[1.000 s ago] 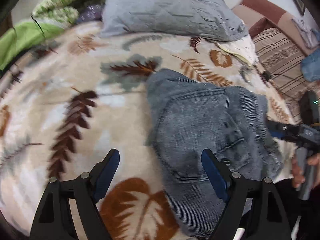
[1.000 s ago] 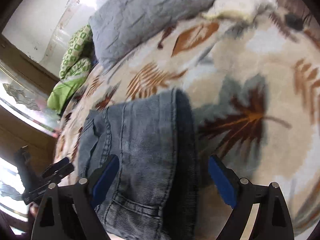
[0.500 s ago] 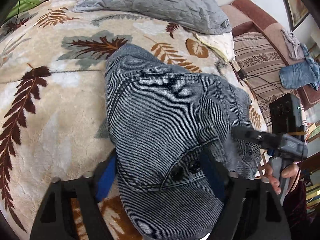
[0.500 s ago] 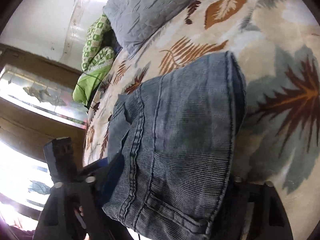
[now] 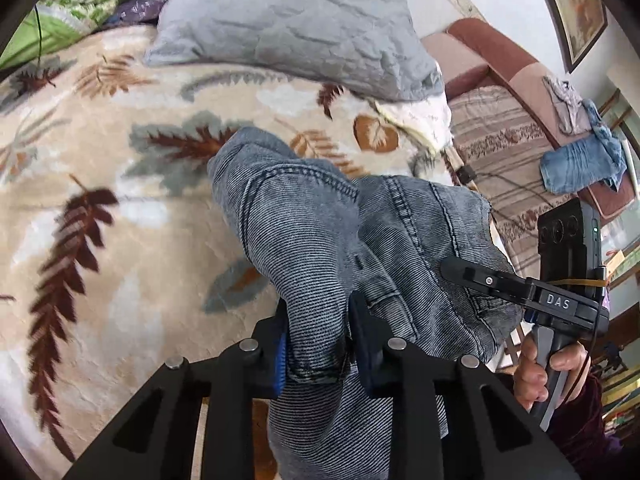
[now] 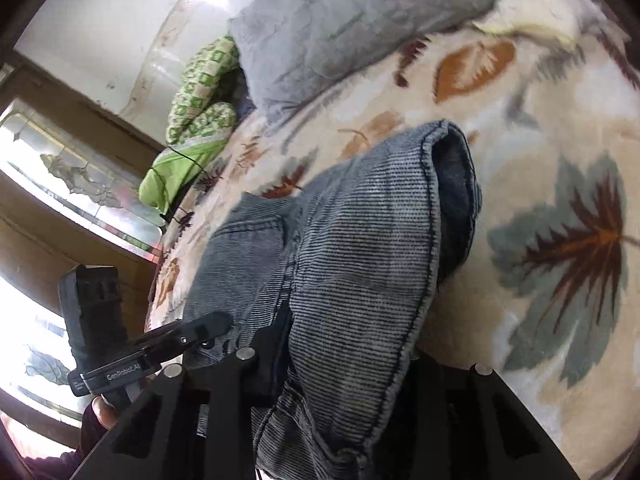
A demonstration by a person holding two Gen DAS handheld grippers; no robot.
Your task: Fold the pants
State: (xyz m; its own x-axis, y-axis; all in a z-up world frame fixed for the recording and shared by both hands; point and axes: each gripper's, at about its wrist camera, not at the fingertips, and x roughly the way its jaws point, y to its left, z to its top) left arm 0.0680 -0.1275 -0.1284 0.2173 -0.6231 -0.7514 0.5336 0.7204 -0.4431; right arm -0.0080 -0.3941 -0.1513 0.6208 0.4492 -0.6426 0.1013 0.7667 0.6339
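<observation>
A left gripper (image 5: pixel 316 344) is closing its jaws on a bunched ridge of grey-blue denim pants (image 5: pixel 320 236), the blue pads already pressing the cloth from both sides. At about three o'clock from it, a right gripper (image 5: pixel 452 270) is biting into the neighbouring edge of the same garment, a person's hand (image 5: pixel 548 368) wrapped around its grip. From the right wrist's view, that right gripper (image 6: pixel 344 372) is closing too, a thick roll of fabric filling the gap between its jaws so that the pads themselves are hidden. The pants (image 6: pixel 360 256) are lying partly folded on a cream blanket (image 5: pixel 100 240) printed with brown and grey leaves, stretching toward twelve o'clock, where a grey pillow (image 5: pixel 292 28) is resting. Both grippers are taking the near end side by side, apparently so the person can raise that edge evenly and carry it over for the next fold. Green bedding (image 6: pixel 192 120) is sitting beyond the pillow.
</observation>
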